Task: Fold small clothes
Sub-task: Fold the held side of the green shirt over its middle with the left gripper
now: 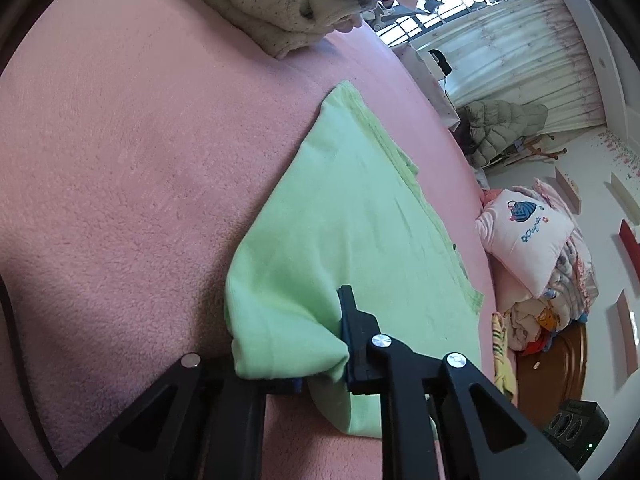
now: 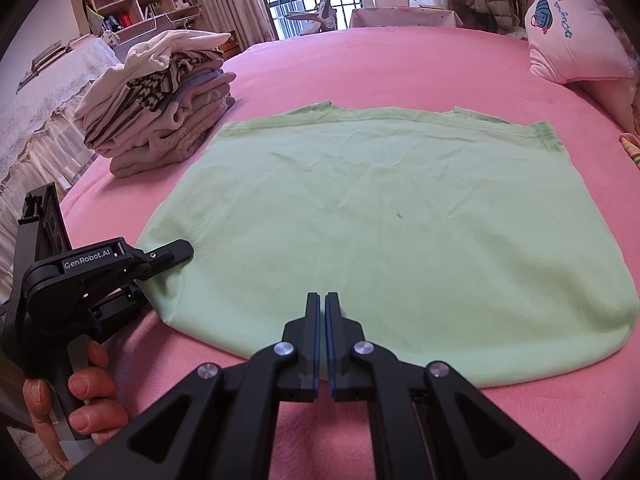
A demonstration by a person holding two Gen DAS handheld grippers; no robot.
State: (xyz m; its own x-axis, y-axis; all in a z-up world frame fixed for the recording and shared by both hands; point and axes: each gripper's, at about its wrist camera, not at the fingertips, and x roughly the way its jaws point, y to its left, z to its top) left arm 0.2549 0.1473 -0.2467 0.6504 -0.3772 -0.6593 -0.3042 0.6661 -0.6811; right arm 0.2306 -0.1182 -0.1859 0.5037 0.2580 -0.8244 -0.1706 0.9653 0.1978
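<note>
Item: green shirt point(image 2: 384, 216), one small garment, spread flat on the pink bed point(image 2: 360, 64).
Handling: judged light, soft and limp; it will sag and crease wherever it is not supported, and the fleecy cover under it should keep it from sliding.
Where to hold: the near corners and the near edge look best, pinching both layers; a single-point lift would likely bunch it.
Look: pale mint knit, fairly smooth with a few shallow wrinkles, a banded edge along the far side, one tiny dark speck near the middle.
Place: centre of the bed; folded stack point(image 2: 160, 112) at 10 o'clock from it, pillow point(image 2: 576, 28) at 2 o'clock.
Left gripper point(image 1: 320, 344): at the shirt's 8 o'clock corner, tongs clamped on a gathered bunch of the cloth; held by a hand point(image 2: 76, 396).
Right gripper point(image 2: 323, 320): at 6 o'clock, over the near edge, tongs together; whether any cloth is nipped between them I cannot tell, the edge there lies flat.
Stage: judged as the start of a fold, with one corner taken.
</note>
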